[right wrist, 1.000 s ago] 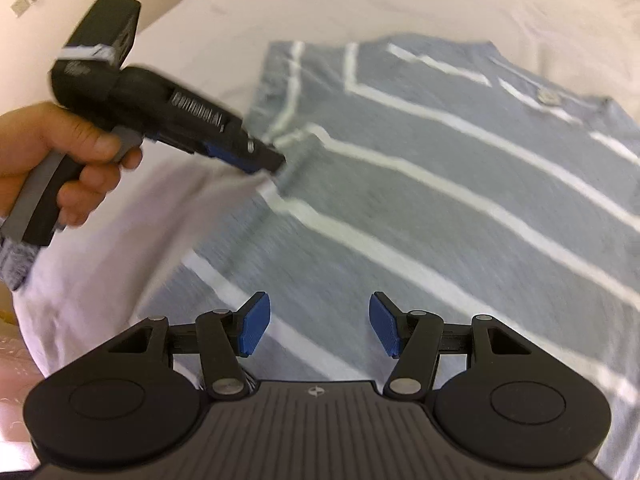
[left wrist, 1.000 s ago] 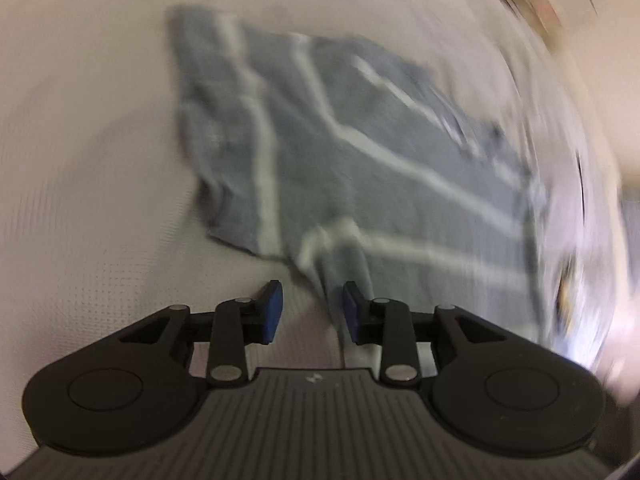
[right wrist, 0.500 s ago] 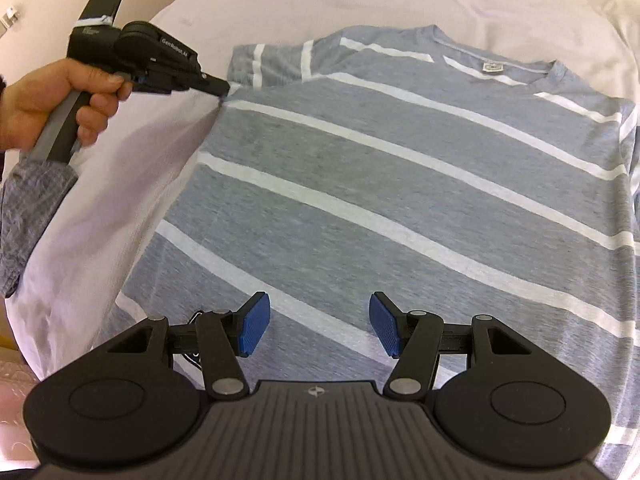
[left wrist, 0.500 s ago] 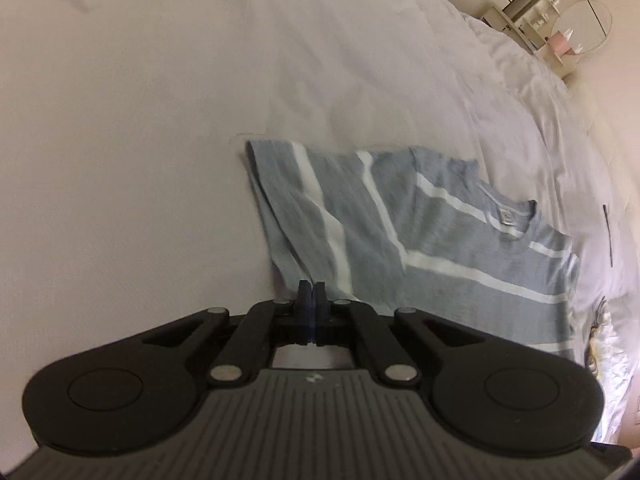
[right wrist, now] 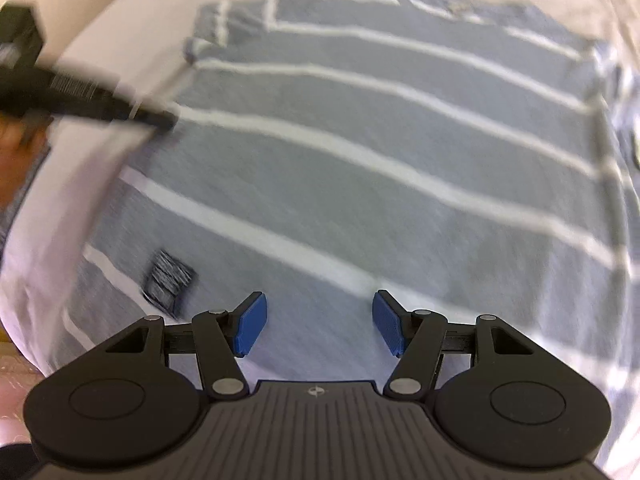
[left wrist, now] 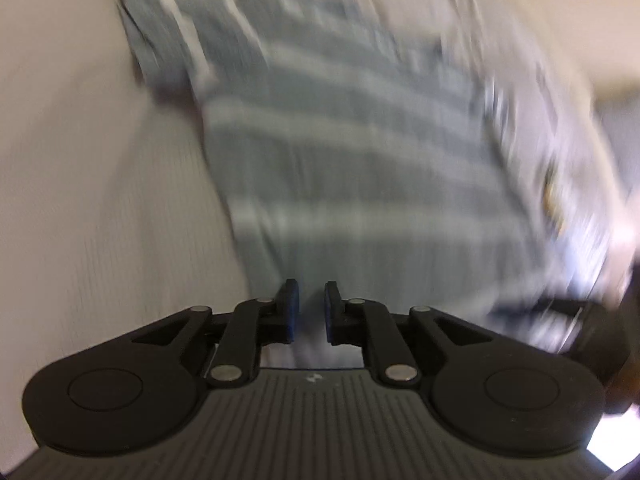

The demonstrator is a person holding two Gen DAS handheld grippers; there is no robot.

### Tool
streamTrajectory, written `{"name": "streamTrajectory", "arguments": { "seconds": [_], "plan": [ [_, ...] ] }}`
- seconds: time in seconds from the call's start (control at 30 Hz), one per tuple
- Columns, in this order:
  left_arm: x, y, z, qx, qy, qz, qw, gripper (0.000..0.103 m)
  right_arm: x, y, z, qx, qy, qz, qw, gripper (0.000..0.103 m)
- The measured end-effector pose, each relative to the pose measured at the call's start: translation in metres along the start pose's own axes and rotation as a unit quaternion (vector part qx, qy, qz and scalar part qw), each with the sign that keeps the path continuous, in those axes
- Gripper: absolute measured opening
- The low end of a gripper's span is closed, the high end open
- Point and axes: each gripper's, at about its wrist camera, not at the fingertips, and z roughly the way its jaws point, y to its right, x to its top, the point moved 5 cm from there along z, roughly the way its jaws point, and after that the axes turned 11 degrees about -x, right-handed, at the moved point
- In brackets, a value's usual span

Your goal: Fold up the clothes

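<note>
Grey-blue striped T-shirt point(right wrist: 380, 152) spread flat on white bedding point(right wrist: 132, 12), filling most of the right wrist view from 9 to 3 o'clock. Right gripper point(right wrist: 318, 322) released, blue pads wide apart above the lower shirt body, gripping nothing. Left gripper point(left wrist: 308, 312) just been opening from clenched, a narrow gap now between pads, blurred shirt edge beneath; contact with fabric impossible to tell. Seen at 9 o'clock from the right wrist, tip at the shirt's side edge.
</note>
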Motion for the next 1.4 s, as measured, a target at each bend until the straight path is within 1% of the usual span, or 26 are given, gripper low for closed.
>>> {"name": "streamTrajectory", "arguments": {
  "seconds": [0.1,0.17,0.23,0.33,0.4,0.47,0.53,0.6,0.7,0.8,0.83,0.87,0.9,0.97,1.07,1.2,1.3,1.33,1.37,1.4],
  "plan": [
    [-0.022,-0.003,-0.007,0.035,-0.011,0.013,0.9993,0.009,-0.019,0.026,-0.006,-0.024,-0.015,0.015,0.999,0.061],
    [-0.023,-0.003,-0.016,0.068,-0.015,0.019,0.9974,0.009,-0.029,0.048,-0.014,-0.046,-0.018,0.025,0.998,0.061],
    [-0.020,-0.002,-0.025,0.103,-0.014,0.029,0.9942,0.009,-0.033,0.072,-0.027,-0.066,-0.007,0.041,0.997,0.061],
    [-0.003,0.015,-0.037,0.129,0.007,0.049,0.9904,0.010,-0.024,0.111,-0.042,-0.084,0.030,0.065,0.994,0.061],
    [0.008,0.036,-0.037,0.136,0.020,0.073,0.9878,0.013,-0.010,0.143,-0.046,-0.090,0.051,0.082,0.991,0.061],
    [0.019,0.065,-0.026,0.136,0.032,0.097,0.9854,0.016,0.006,0.177,-0.046,-0.093,0.070,0.099,0.988,0.061],
    [0.032,0.100,-0.008,0.130,0.041,0.120,0.9834,0.020,0.024,0.214,-0.042,-0.089,0.091,0.108,0.986,0.061],
    [0.043,0.140,0.015,0.123,0.049,0.144,0.9808,0.022,0.047,0.248,-0.036,-0.077,0.111,0.102,0.986,0.061],
    [0.051,0.202,0.062,0.111,0.045,0.179,0.9765,0.025,0.083,0.293,-0.024,-0.058,0.135,0.064,0.987,0.061],
    [0.055,0.258,0.117,0.095,0.031,0.212,0.9720,0.030,0.119,0.325,-0.010,-0.040,0.145,0.001,0.989,0.058],
    [0.057,0.275,0.134,0.090,0.025,0.220,0.9710,0.030,0.131,0.334,-0.007,-0.033,0.145,-0.024,0.989,0.050],
    [0.058,0.289,0.149,0.087,0.020,0.227,0.9698,0.030,0.141,0.340,-0.003,-0.029,0.147,-0.057,0.987,0.048],
    [0.059,0.303,0.161,0.083,0.017,0.233,0.9688,0.030,0.148,0.342,0.002,-0.030,0.148,-0.098,0.984,0.048],
    [0.063,0.321,0.178,0.074,0.015,0.236,0.9688,0.032,0.162,0.344,0.013,-0.031,0.149,-0.178,0.972,0.048],
    [0.069,0.335,0.197,0.071,0.008,0.227,0.9712,0.033,0.172,0.340,0.032,-0.029,0.149,-0.279,0.948,0.048],
    [0.073,0.333,0.206,0.084,-0.003,0.216,0.9727,0.035,0.180,0.325,0.048,0.012,0.154,-0.346,0.925,0.048],
    [0.075,0.329,0.205,0.095,-0.011,0.212,0.9725,0.035,0.181,0.314,0.058,0.033,0.148,-0.390,0.908,0.048],
    [0.076,0.328,0.205,0.097,-0.014,0.212,0.9723,0.036,0.182,0.314,0.061,0.036,0.143,-0.394,0.907,0.048],
    [0.076,0.327,0.205,0.098,-0.015,0.212,0.9721,0.036,0.184,0.316,0.062,0.041,0.139,-0.389,0.910,0.040],
    [0.077,0.327,0.206,0.099,-0.018,0.214,0.9716,0.037,0.187,0.319,0.061,0.050,0.131,-0.375,0.916,0.030]
  ]
}}
